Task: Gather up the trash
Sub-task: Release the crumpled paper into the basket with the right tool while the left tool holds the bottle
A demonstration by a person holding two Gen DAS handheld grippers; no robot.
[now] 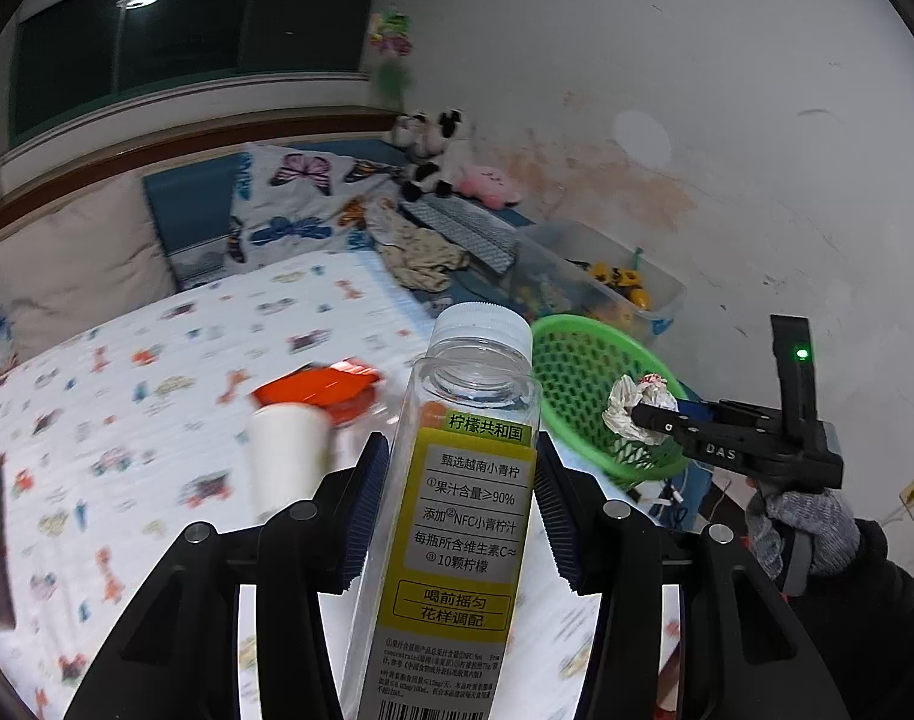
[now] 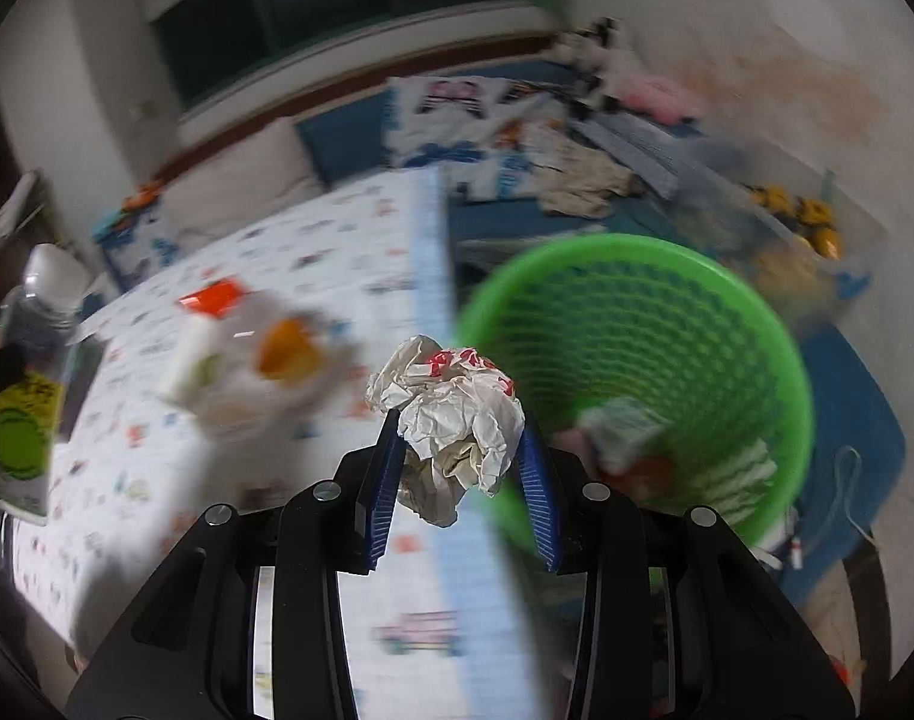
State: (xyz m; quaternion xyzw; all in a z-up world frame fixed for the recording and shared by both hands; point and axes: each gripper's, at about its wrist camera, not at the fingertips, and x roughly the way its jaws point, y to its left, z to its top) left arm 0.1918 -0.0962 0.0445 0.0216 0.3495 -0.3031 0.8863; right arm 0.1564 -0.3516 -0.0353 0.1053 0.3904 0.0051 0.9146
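Trash sits in both of your grippers. Your left gripper (image 1: pixel 463 516) clamps a clear plastic bottle (image 1: pixel 457 510) with a yellow label and a white cap, its blue pads pressed against the label on both sides; the bottle's base runs off the bottom of the left wrist view. Your right gripper (image 2: pixel 457 468) is closed on a crumpled paper ball (image 2: pixel 451 420), white with red print, and the ball's lower part hangs behind the pads. From the left wrist view the same ball (image 1: pixel 637 408) is held over the rim of the green mesh basket (image 1: pixel 571 360), partly covering it.

Much of the rest is smeared by motion blur. On the patterned bedsheet (image 1: pixel 157 420) you can make out a white paper cup (image 1: pixel 286 456) and a red wrapper (image 1: pixel 325 390) behind it, but their edges are soft. In the right wrist view an orange blob beside the cup cannot be identified.

Inside the basket (image 2: pixel 781 396) lie some pale and reddish pieces of trash (image 2: pixel 625 438), too blurred to name. Beyond it, a clear storage bin (image 1: pixel 655 294) holds yellow toys.
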